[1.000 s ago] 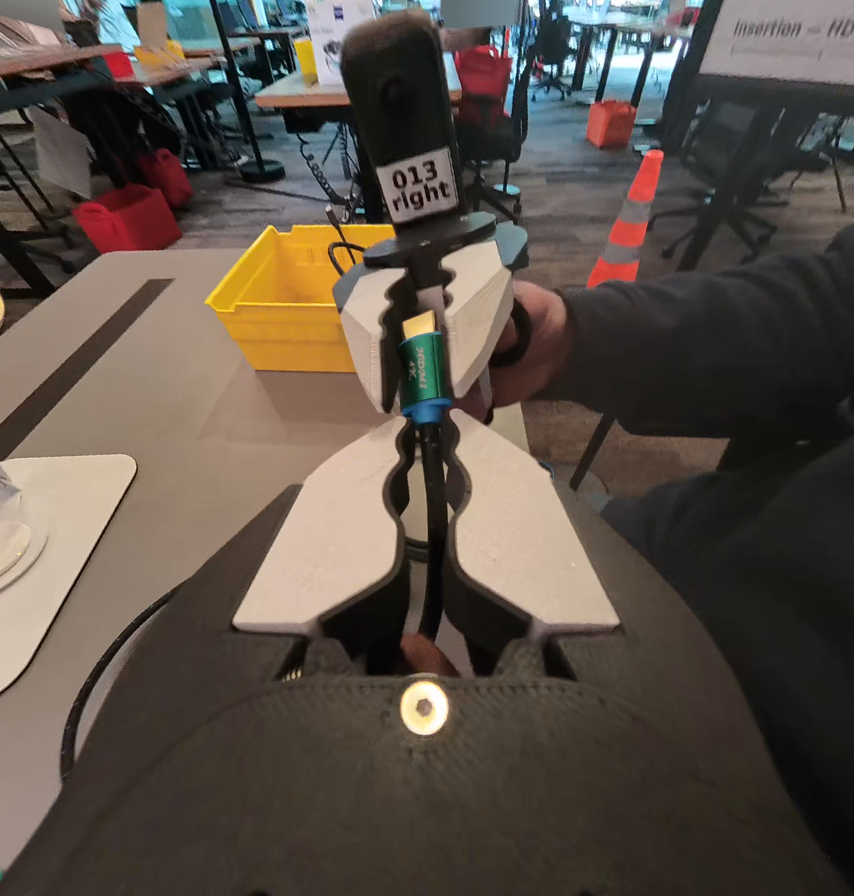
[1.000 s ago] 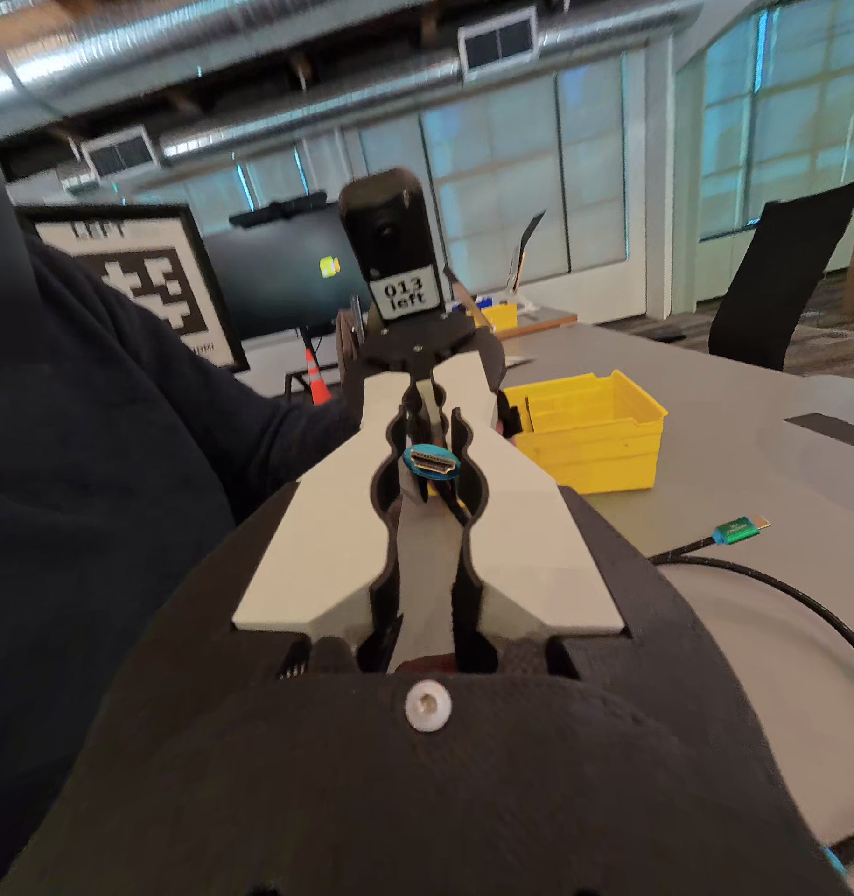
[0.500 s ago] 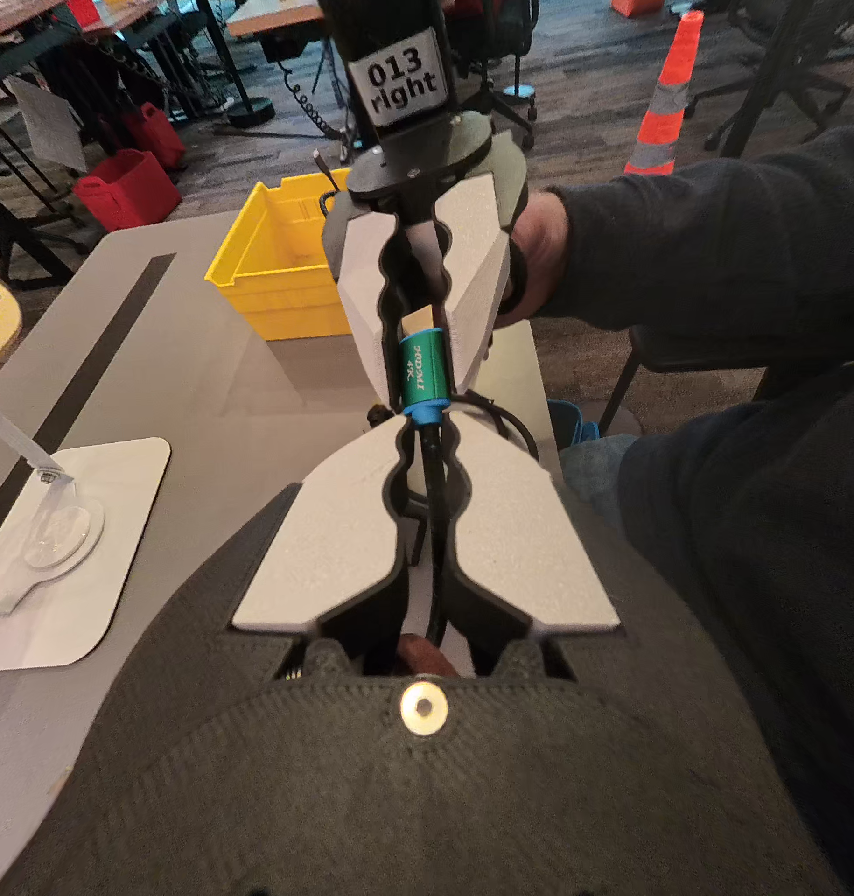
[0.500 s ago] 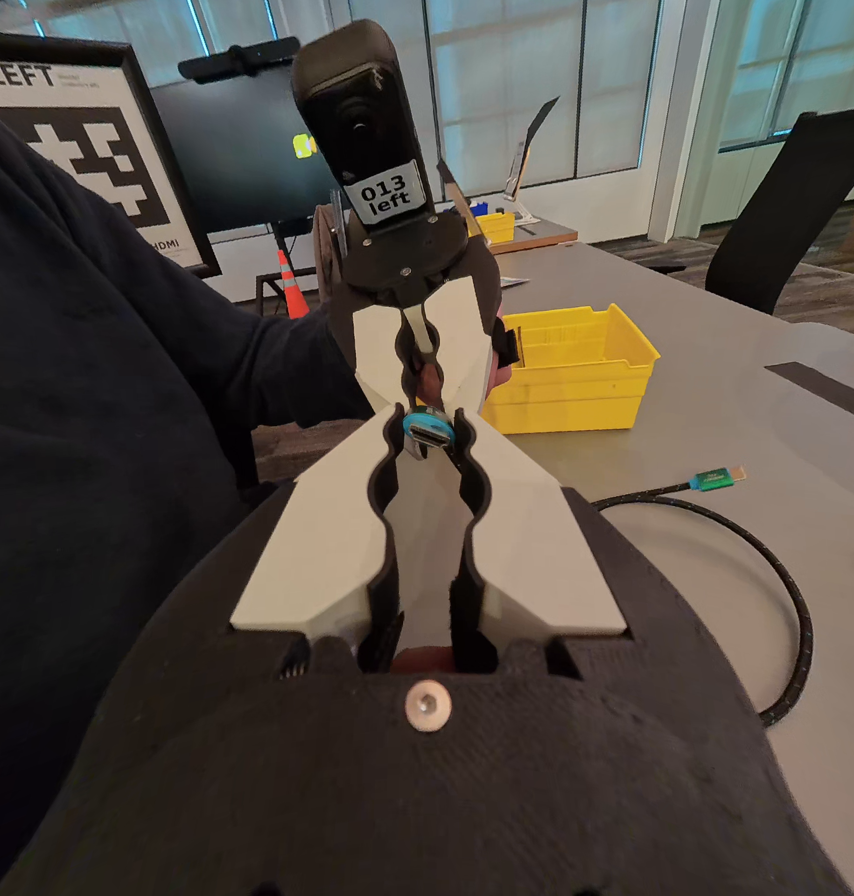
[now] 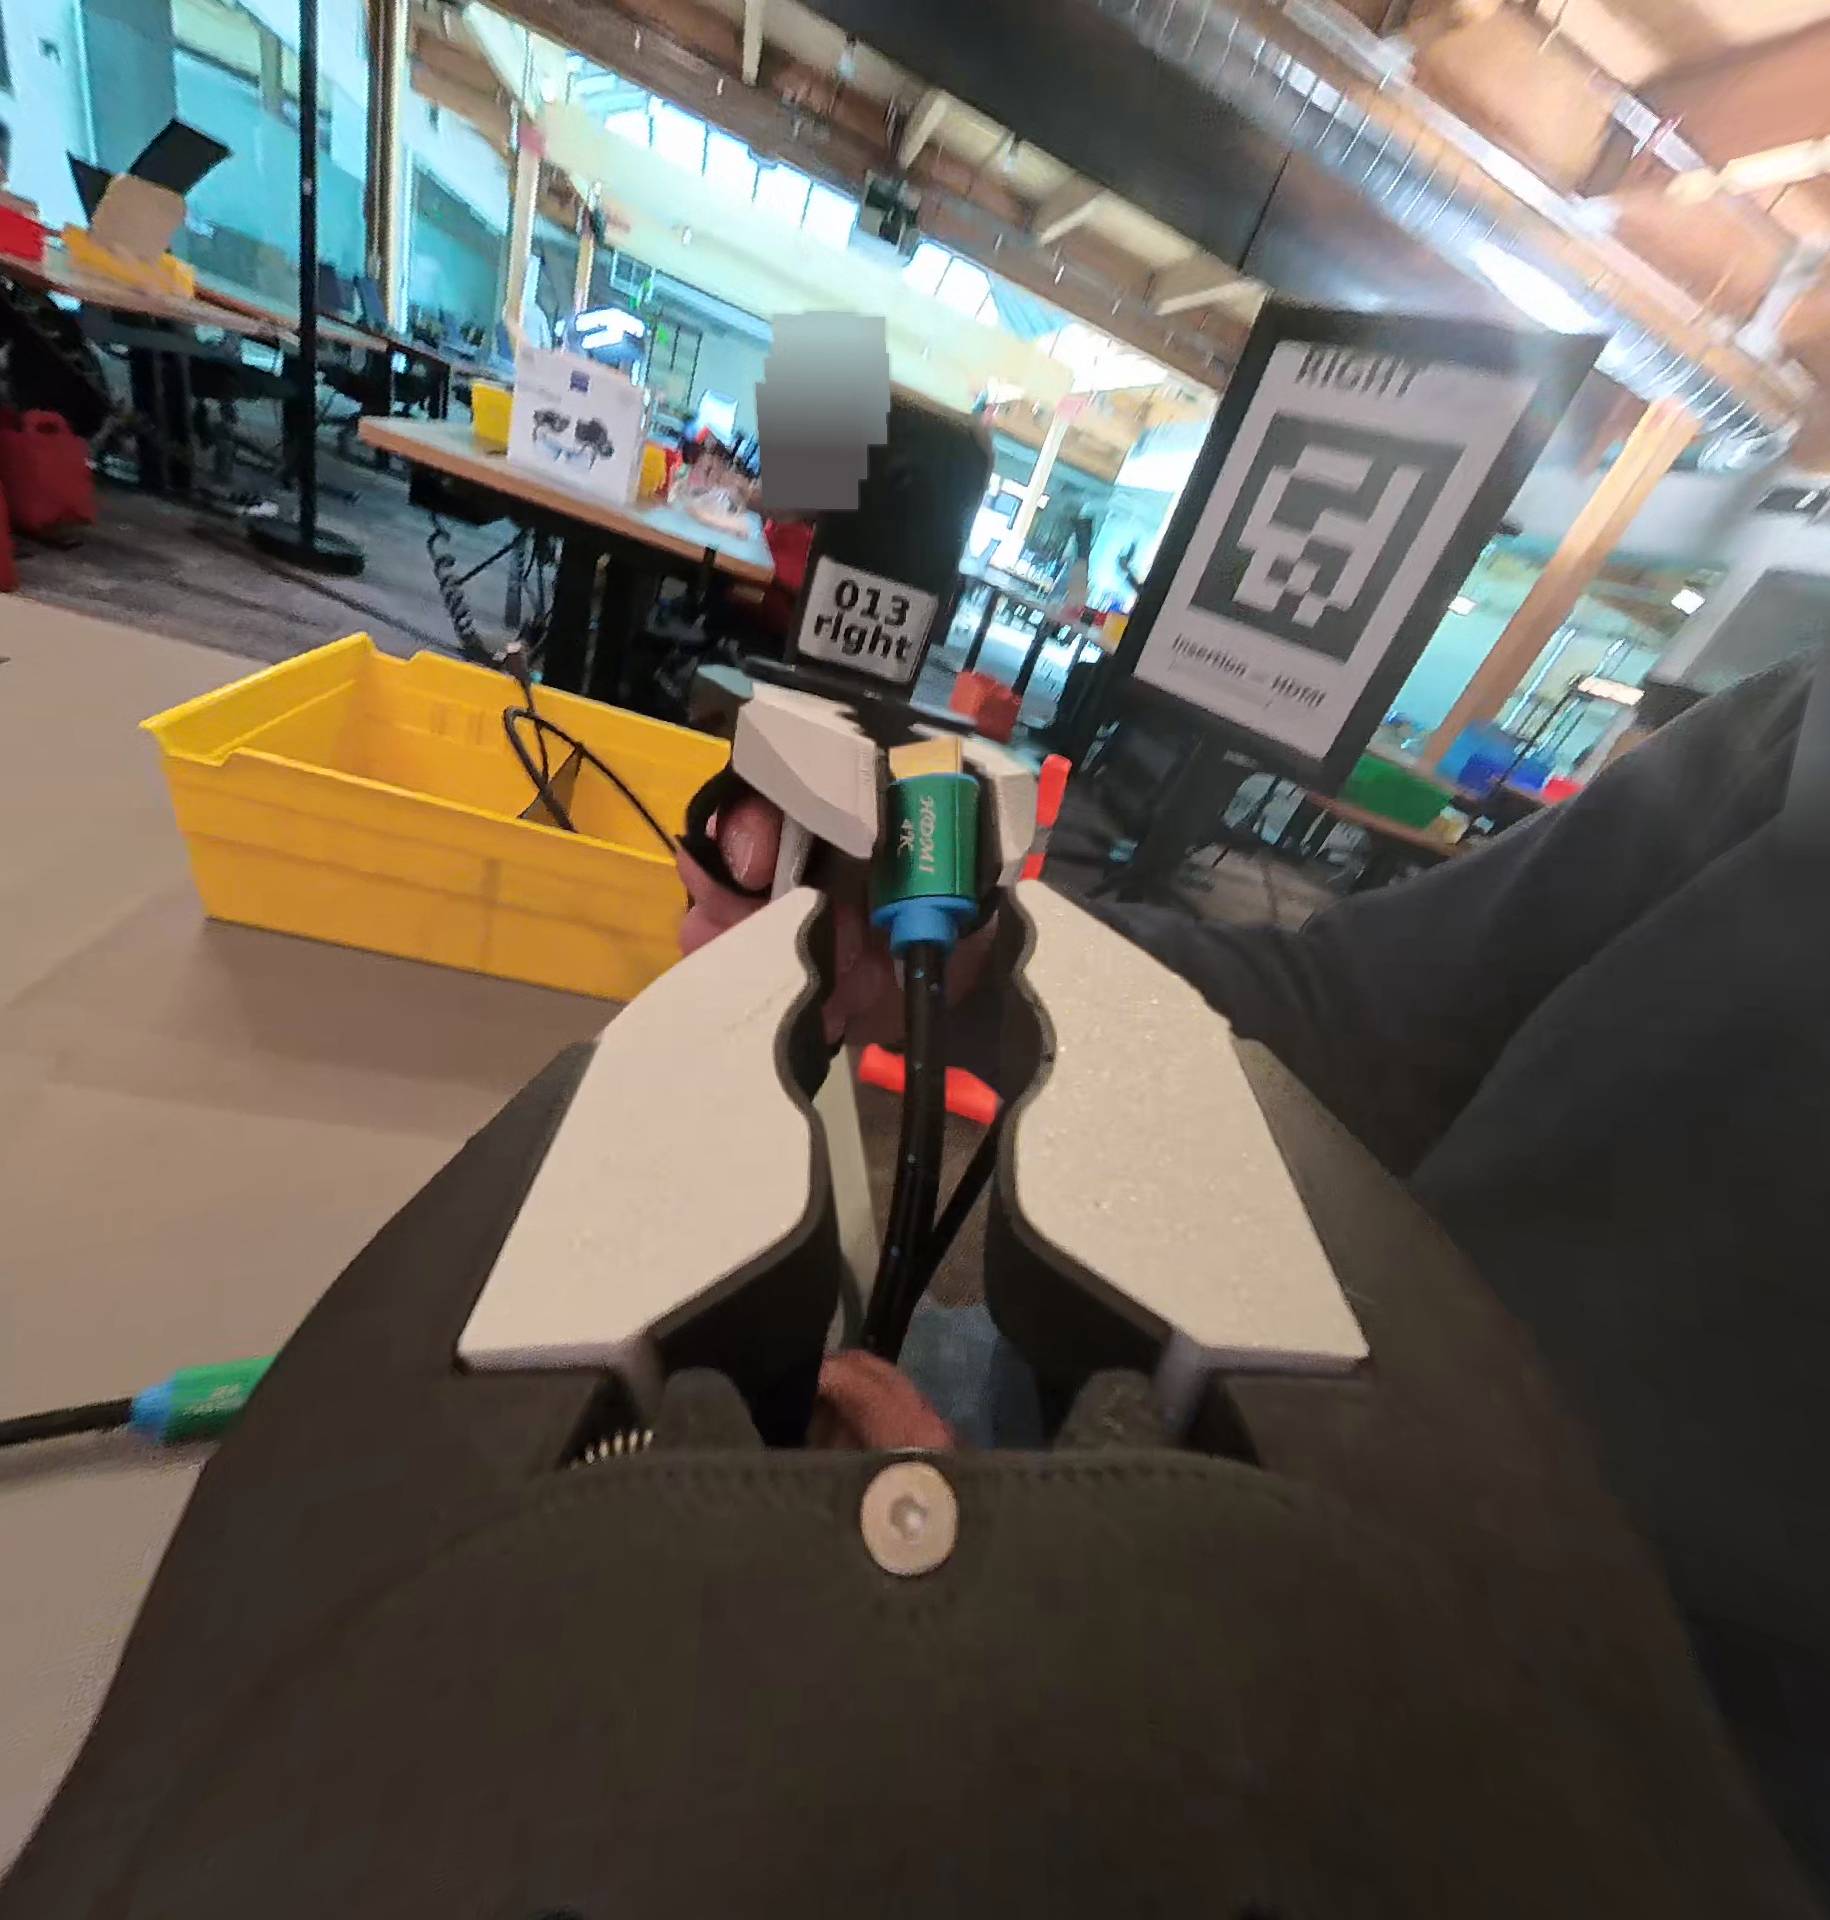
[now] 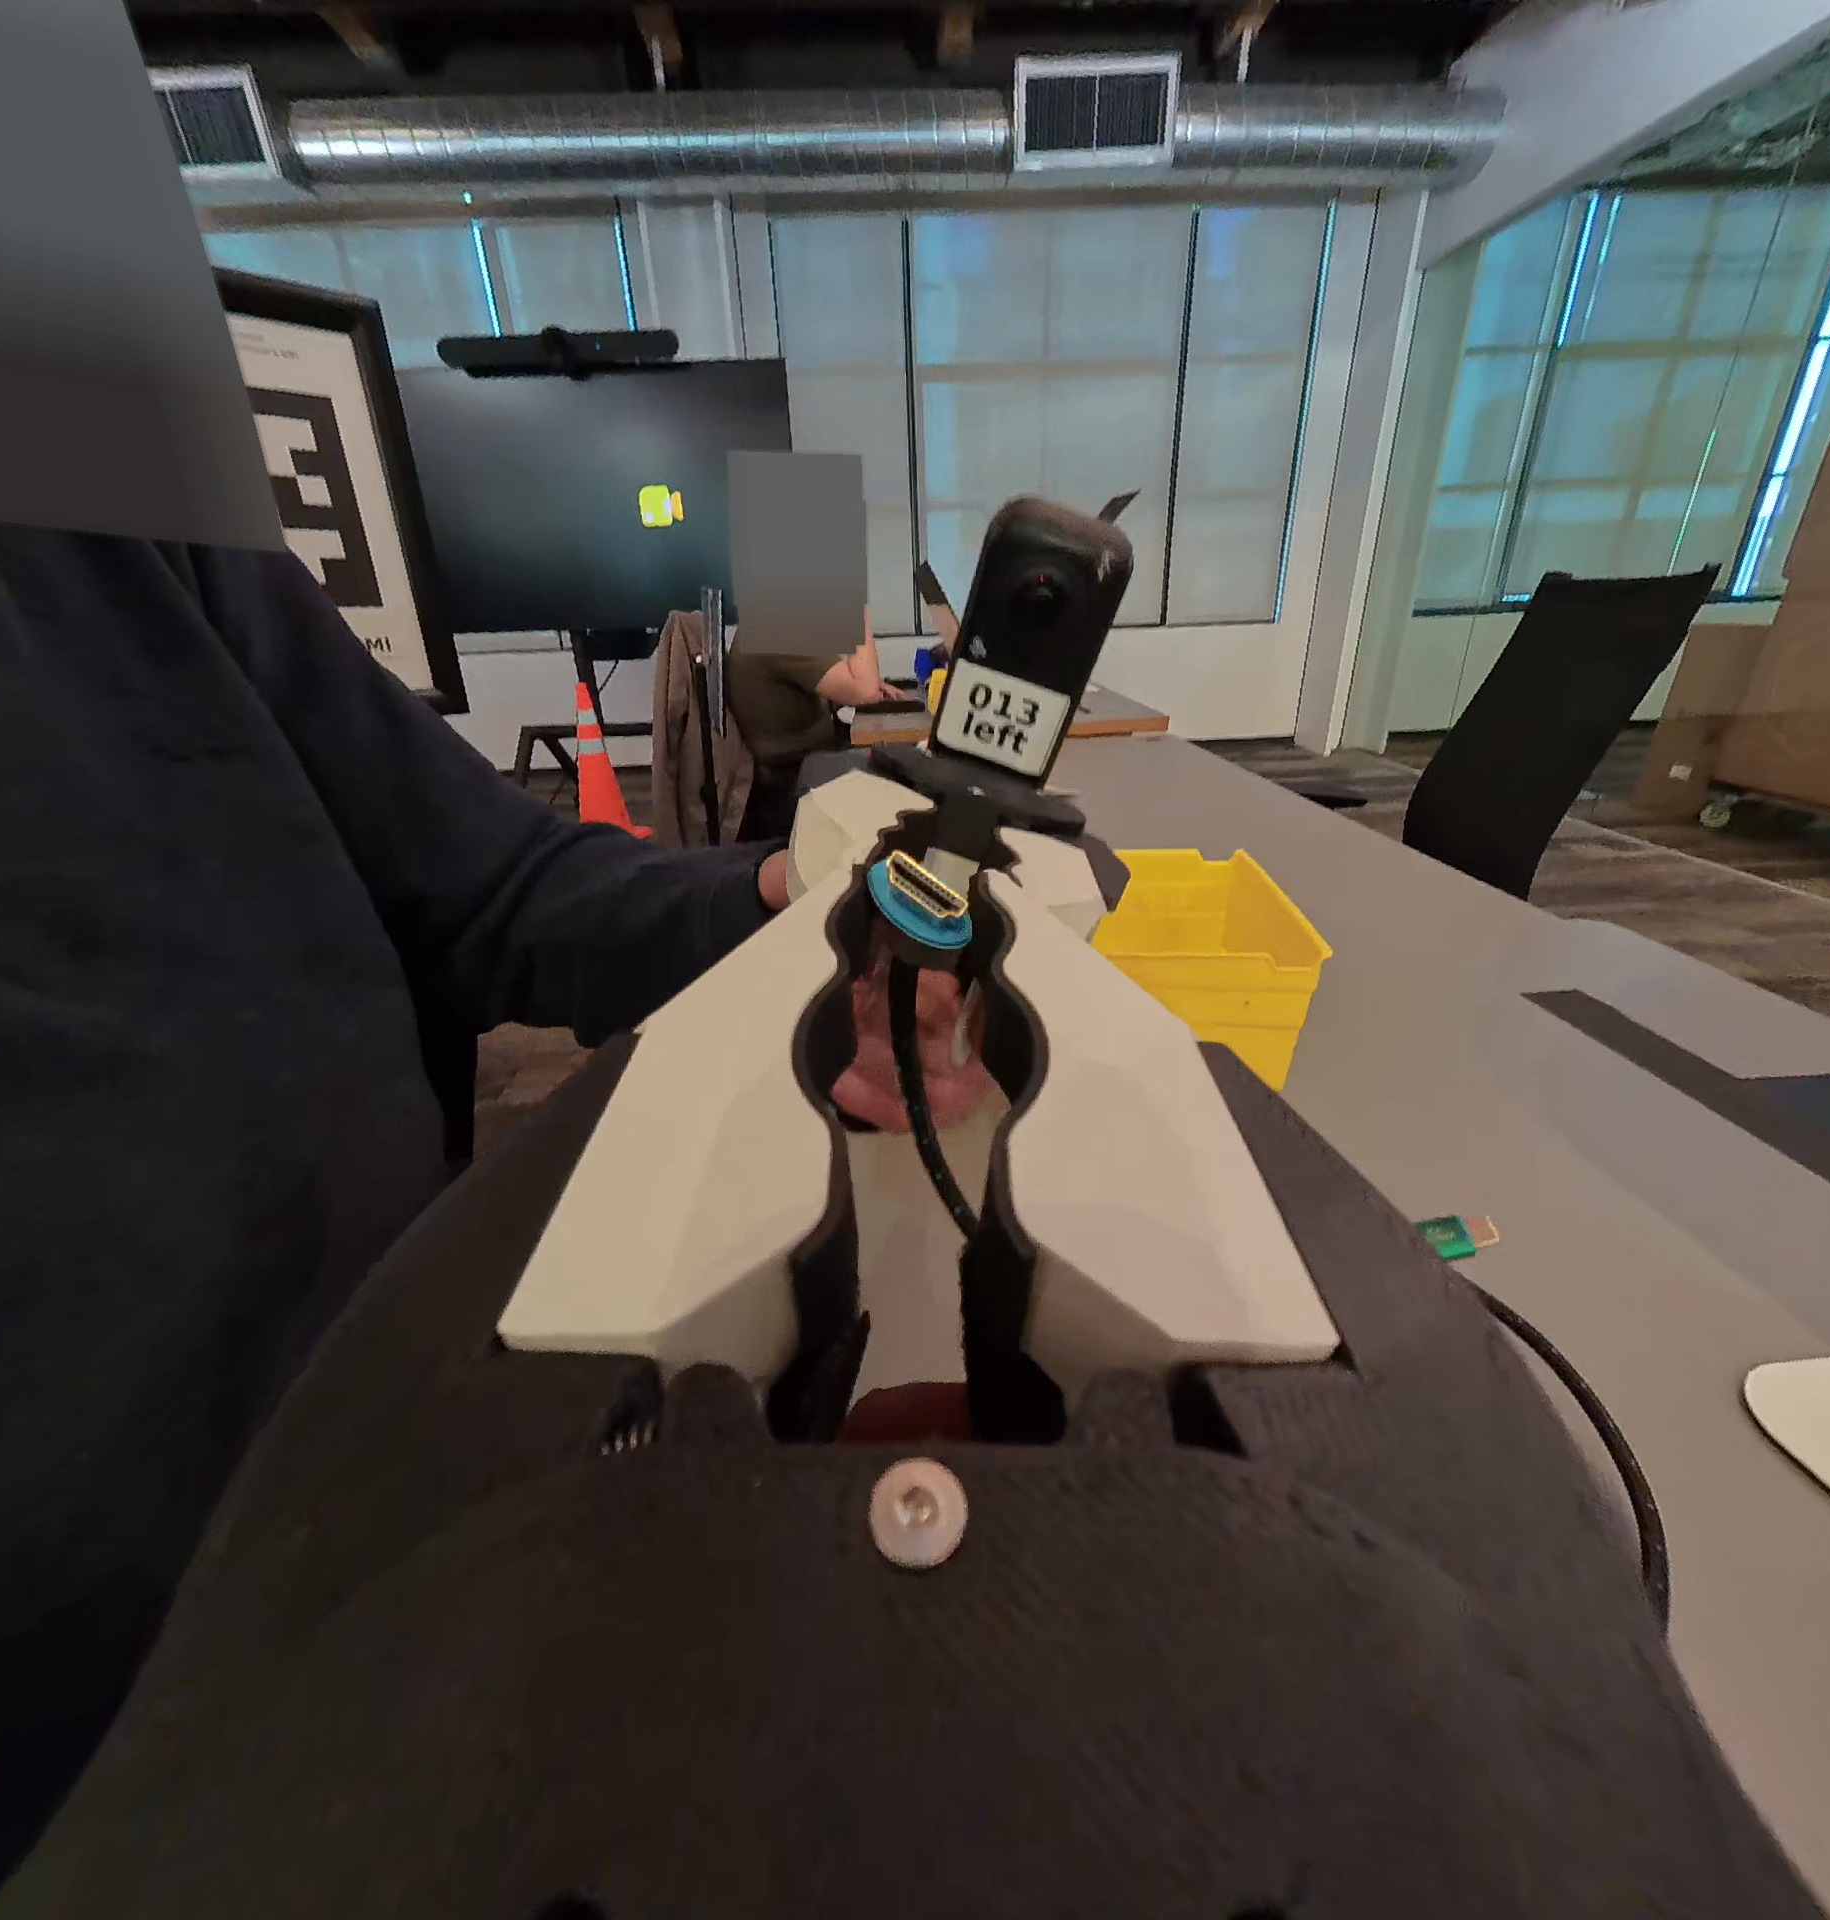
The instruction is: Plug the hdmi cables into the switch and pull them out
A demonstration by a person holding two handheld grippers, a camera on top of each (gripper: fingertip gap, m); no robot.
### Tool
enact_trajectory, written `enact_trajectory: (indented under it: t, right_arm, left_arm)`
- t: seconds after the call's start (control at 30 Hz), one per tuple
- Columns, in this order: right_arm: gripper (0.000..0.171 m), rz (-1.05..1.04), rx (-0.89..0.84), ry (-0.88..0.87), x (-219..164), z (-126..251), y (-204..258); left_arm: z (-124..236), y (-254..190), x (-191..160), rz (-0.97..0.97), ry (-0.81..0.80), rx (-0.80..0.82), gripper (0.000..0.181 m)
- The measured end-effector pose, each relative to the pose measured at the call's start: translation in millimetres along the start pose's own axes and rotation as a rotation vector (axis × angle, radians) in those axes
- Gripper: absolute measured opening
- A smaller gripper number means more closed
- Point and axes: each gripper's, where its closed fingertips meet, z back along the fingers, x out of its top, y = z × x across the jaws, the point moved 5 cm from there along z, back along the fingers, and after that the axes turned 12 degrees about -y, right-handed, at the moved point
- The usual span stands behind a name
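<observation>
My right tongs [image 6: 921,899] were clenched on the green plug [image 5: 926,842] in mid-air, left tongs [image 5: 916,914] released around its cable [image 5: 916,1091], no switch in view, and I feared that tip-only pinch letting the plug twist.

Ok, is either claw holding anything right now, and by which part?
The right claw grips the HDMI plug by its green body; the left claw is open around the cable, not gripping.

Two tools [image 5: 916,914] [image 6: 916,914]; two green HDMI plugs [image 5: 926,836] [image 5: 199,1403]; one yellow bin [image 5: 412,831]; one orange cone [image 6: 599,769].
</observation>
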Motion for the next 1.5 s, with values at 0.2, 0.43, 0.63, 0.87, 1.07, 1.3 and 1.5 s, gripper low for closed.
enact_trajectory:
  t: [0.2, 0.43, 0.63, 0.87, 1.07, 1.3, 1.5]
  right_arm:
    - [0.016, -0.006, 0.006, -0.054, 3, -2, 2]
    - [0.017, -0.04, -0.013, 0.034, 4, 0, -1]
    - [0.028, -0.018, -0.062, 0.152, 10, 7, -3]
    - [0.023, 0.009, -0.085, 0.42, -4, 7, 2]
    - [0.02, 0.024, -0.112, 0.467, -4, 7, 2]
    - [0.008, 0.029, -0.105, 0.391, -1, 11, -1]
    - [0.006, 0.023, -0.13, 0.418, -8, 14, -6]
  left_arm:
    - [-1, -4, 1, 0.068, -0.116, -0.062, 0.021]
    - [2, -4, 2, -0.077, -0.035, -0.015, 0.018]
    - [4, -3, 5, -0.456, 0.18, 0.128, 0.017]
    - [1, -12, -4, -0.759, 0.449, 0.184, 0.017]
    - [1, -11, -5, -0.786, 0.46, 0.19, 0.016]
    - [3, -2, -1, -0.58, 0.36, 0.2, 0.021]
    - [6, 6, -7, -0.416, 0.256, 0.154, 0.009]
